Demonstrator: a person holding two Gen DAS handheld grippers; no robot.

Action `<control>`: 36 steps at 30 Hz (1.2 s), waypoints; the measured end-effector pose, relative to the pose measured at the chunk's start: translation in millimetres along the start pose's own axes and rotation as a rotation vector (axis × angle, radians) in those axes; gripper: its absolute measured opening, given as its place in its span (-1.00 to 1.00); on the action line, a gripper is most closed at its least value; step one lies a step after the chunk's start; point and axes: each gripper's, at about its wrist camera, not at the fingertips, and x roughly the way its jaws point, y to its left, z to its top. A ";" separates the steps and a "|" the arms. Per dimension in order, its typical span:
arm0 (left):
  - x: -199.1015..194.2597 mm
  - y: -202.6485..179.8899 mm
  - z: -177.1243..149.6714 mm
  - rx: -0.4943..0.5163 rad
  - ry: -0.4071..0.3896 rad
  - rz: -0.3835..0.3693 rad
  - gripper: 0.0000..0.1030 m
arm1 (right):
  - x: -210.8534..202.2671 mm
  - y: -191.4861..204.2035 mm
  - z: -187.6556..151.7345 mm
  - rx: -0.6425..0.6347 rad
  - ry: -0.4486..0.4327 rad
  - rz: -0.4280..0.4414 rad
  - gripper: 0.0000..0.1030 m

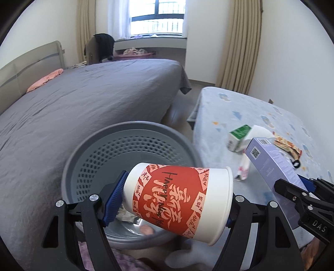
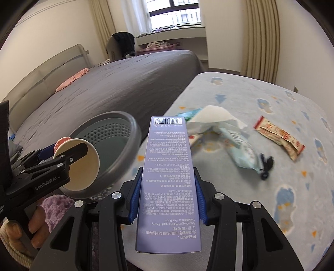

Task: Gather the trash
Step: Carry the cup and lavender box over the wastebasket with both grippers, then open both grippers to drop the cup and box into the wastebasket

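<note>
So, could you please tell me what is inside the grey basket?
Through the basket's open top, crumpled pale paper and something pinkish lie on the bottom; the cup covers the rest.

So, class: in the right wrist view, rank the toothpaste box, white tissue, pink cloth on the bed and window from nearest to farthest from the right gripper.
1. Toothpaste box, between the right gripper fingers.
2. White tissue, ahead, slightly right.
3. Pink cloth, far left on the grey bed.
4. Window, top centre.

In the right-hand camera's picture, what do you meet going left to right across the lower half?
Paper cup in the left gripper → grey basket → purple toothpaste box → blue packet → red snack wrapper.
</note>
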 end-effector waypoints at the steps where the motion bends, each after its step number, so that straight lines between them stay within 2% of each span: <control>1: 2.1 8.1 0.1 -0.007 0.003 0.013 0.41 | 3.4 6.1 2.9 -0.010 0.003 0.008 -0.17; 9: 17.1 57.8 3.2 -0.057 0.023 0.084 0.41 | 31.9 56.3 23.4 -0.084 0.023 0.088 -0.17; 18: 33.6 79.7 -2.9 -0.069 0.063 0.131 0.41 | 68.8 92.2 39.5 -0.137 0.066 0.155 -0.17; 31: 42.2 92.7 -4.1 -0.087 0.084 0.161 0.44 | 89.8 101.9 48.4 -0.153 0.082 0.179 -0.16; 36: 43.3 94.1 -3.6 -0.097 0.088 0.170 0.58 | 84.9 100.2 47.3 -0.151 0.064 0.169 0.01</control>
